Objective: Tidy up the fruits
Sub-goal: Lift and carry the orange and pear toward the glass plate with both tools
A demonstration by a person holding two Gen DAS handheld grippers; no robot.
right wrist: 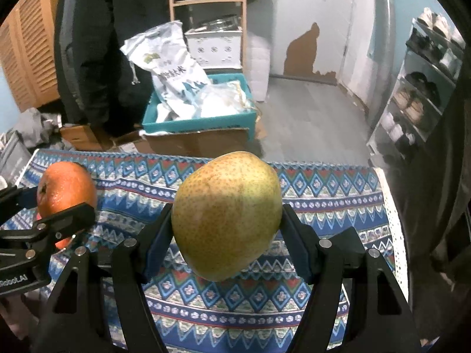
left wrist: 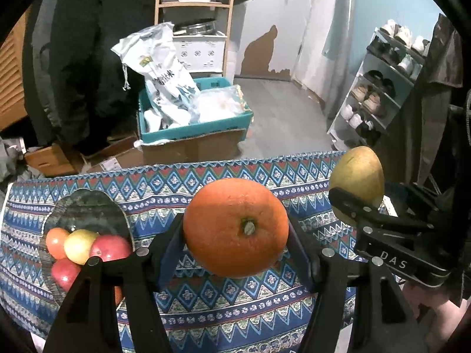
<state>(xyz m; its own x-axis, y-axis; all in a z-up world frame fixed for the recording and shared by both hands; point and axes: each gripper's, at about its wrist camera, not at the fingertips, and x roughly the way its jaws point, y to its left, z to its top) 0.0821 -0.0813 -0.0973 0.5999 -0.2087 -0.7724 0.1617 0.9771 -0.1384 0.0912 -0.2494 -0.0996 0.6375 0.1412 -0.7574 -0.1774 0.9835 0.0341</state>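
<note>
Right now the left gripper [left wrist: 235, 235] grips an orange [left wrist: 235, 226] between its fingers [left wrist: 172, 241], the pads pressed against both sides and the stem end turned toward the camera. The orange hangs above a bench covered with a blue patterned cloth [left wrist: 206, 294]. Off to the left on that cloth sits a dark plate [left wrist: 85, 206] holding a cluster of fruit: a small orange-coloured fruit [left wrist: 56, 242], a yellow apple [left wrist: 79, 245] and two red apples [left wrist: 112, 247], all touching one another.

The right gripper [right wrist: 226, 235] is clamped on a speckled yellow-green pear [right wrist: 226, 214], its fingers [right wrist: 294, 244] pressing on the left and right flanks of the fruit, which is also raised above the cloth. From the left wrist view the pear shows at the right, held in the other tool; from the right wrist view the orange shows at the left. The two fruits are near each other but apart.

Beyond the far edge of the bench lie a teal box [left wrist: 194, 129] stuffed with white bags, cardboard boxes on the floor, a wooden shelf [left wrist: 194, 6] with a pot, and a shoe rack [left wrist: 379, 88] by the right wall.
</note>
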